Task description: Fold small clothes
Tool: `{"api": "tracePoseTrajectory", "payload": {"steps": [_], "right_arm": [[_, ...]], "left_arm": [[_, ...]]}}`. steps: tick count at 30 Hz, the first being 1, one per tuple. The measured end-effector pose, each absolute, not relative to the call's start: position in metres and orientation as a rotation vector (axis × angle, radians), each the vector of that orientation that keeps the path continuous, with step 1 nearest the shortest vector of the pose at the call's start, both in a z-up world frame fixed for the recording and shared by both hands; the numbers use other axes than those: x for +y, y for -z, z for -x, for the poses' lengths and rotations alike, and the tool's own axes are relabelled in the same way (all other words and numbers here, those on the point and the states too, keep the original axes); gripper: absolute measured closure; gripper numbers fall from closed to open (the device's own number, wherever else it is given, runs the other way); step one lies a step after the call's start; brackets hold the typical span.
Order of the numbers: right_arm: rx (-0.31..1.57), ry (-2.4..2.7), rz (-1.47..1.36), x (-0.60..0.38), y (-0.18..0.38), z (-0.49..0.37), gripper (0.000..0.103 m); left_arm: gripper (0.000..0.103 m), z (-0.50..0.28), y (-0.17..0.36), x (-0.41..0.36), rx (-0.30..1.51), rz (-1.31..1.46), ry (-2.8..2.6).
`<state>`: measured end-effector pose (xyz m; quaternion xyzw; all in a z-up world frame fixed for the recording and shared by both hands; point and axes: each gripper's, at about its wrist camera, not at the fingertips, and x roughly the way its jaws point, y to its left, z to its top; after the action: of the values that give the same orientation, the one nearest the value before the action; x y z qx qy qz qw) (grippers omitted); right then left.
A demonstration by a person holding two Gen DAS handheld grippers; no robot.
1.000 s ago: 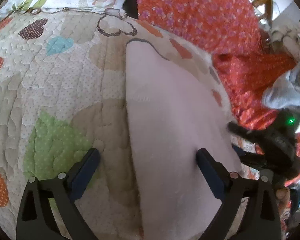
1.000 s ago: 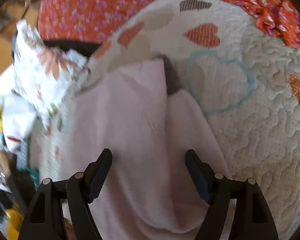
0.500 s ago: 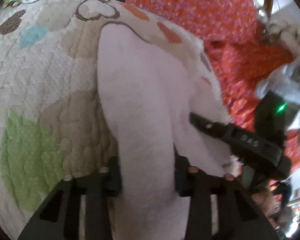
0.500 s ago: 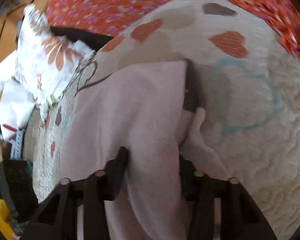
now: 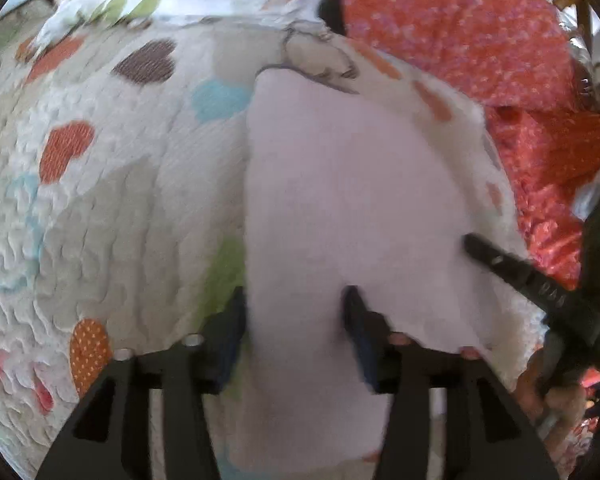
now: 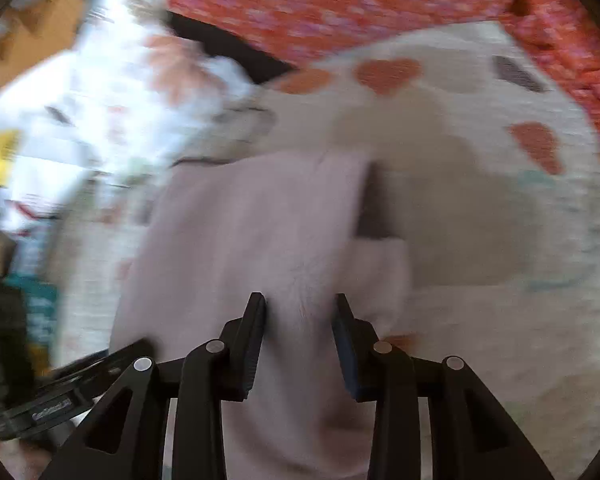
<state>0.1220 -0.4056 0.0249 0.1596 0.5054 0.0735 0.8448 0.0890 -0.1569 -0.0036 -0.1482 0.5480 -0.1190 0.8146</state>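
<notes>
Pale pink garment [image 5: 340, 200] on heart-print quilt [image 5: 120, 200]. Left gripper [image 5: 294, 312]: jaws just widened, cloth fold pinched between. Right gripper [image 6: 298, 316]: clamped on bunched near edge.

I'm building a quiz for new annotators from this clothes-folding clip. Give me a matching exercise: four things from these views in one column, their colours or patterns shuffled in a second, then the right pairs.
Things:
1. small garment
2. quilt
3. fabric behind the quilt
4. gripper fingers

Colours or patterns:
A. black
B. orange-red with small pink flowers
C. plain pale pink
D. cream with coloured hearts

Pairs: 1-C, 2-D, 3-B, 4-A
</notes>
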Motion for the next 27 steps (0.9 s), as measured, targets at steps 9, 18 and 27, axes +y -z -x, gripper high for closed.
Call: {"api": "tracePoseTrajectory", "payload": {"steps": [9,18,27], "right_arm": [[0.982,-0.056,-0.437,-0.454,-0.041,-0.110,0.064],[1.097,-0.280,-0.729,-0.443,0.012,-0.122,0.043],[1.088,-0.206,-0.636,-0.434,-0.002,-0.117,0.065]], "left_arm": [[0.037,-0.063,-0.025,-0.125,1.067,0.331,0.257],[0.035,-0.058,-0.014,-0.114,1.090,0.332,0.223],[0.032,-0.052,-0.017,-0.114,1.072,0.271,0.194]]}}
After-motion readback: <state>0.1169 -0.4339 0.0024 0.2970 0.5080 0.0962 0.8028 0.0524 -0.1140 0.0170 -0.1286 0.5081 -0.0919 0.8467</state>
